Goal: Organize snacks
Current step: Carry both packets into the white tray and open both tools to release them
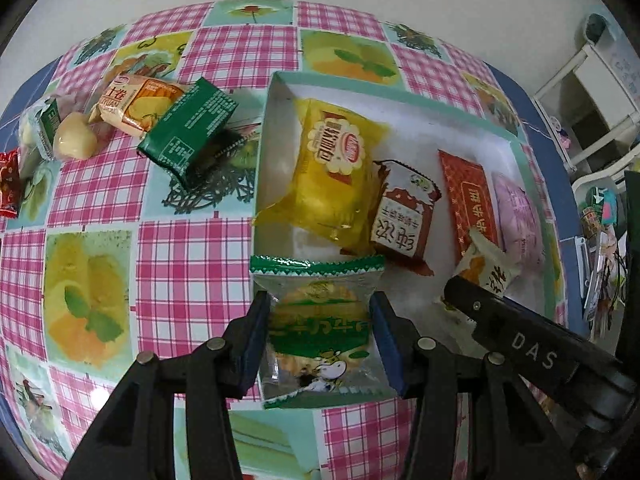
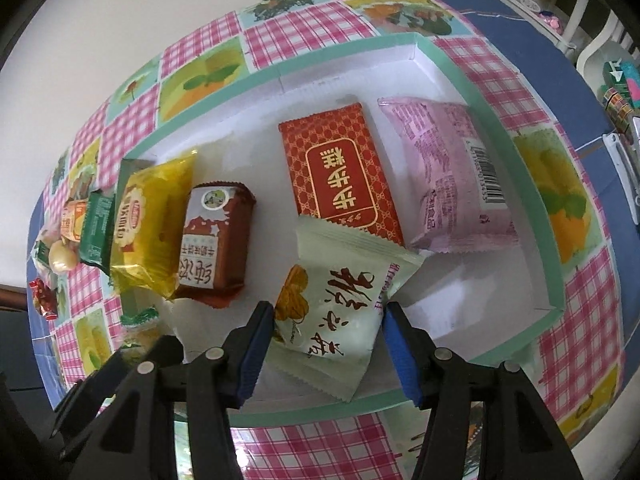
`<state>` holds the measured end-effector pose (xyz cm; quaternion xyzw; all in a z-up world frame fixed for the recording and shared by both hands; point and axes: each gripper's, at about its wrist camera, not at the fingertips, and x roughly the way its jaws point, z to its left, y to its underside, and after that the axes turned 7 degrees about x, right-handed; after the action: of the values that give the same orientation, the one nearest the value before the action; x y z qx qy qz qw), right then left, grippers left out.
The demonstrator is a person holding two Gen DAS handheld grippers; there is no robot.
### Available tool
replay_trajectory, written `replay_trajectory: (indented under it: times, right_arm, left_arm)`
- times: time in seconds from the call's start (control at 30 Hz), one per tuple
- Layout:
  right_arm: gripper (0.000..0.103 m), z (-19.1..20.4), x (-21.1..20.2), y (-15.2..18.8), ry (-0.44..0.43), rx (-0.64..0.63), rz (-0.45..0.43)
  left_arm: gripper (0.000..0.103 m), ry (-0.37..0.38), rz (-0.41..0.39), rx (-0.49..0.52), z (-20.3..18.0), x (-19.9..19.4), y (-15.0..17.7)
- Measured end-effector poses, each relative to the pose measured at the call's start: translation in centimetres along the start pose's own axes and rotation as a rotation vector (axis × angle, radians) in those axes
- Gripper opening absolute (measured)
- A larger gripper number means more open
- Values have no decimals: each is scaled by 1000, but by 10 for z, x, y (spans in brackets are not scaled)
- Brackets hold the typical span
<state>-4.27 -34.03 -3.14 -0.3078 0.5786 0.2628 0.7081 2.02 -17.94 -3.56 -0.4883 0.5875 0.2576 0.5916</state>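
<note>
Both grippers are carrying 1 snack each over the box (image 2: 554, 216): left gripper (image 1: 320, 326) pinching a green pack (image 1: 320, 320), right gripper (image 2: 328, 336) pinching a pale pack (image 2: 340, 304). Next, probably releasing both into free spots.

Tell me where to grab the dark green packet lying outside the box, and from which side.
Grip the dark green packet across its short width, mid-body, coming from above. It lies flat on the tablecloth, its long edges look free, while one end abuts the orange packet, so I would avoid the ends.
</note>
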Motion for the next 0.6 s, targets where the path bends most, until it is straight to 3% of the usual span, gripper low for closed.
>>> replay_trajectory:
  times: [0.33,0.6]
  right_arm:
    - [66,5,-14,-5,-33,1,-37]
    - [68,22,-14,-1,-20,-68,-44]
  left_arm:
    - [56,67,-46,-65,14,-18,-3]
    - [64,-97,-83,-176,63,-30,-2]
